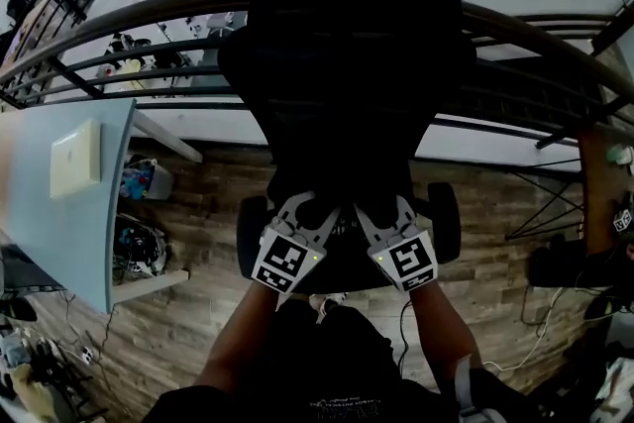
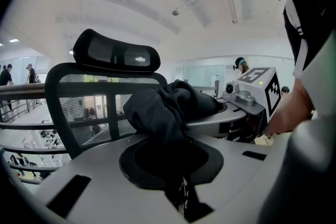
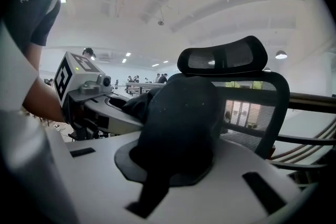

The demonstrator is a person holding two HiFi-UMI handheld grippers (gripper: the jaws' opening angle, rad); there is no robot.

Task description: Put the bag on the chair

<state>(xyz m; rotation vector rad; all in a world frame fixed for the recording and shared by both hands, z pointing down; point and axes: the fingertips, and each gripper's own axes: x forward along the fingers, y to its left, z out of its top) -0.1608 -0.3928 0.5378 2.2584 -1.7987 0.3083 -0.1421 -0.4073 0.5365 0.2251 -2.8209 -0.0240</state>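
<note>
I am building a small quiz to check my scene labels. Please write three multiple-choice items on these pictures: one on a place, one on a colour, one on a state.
1. Where does the chair stand?
A. in front of a curved railing
B. pushed under a table
C. on a staircase

2. What colour is the bag?
A. white
B. red
C. black

3. In what state are the left gripper and the right gripper?
A. both open and empty
B. both shut on the bag
C. only the left one holds the bag

Answers:
1 A: the head view shows the railing just behind the chair's back.
2 C: both gripper views show black cloth.
3 B: each gripper view shows its own jaws closed on the cloth.
</note>
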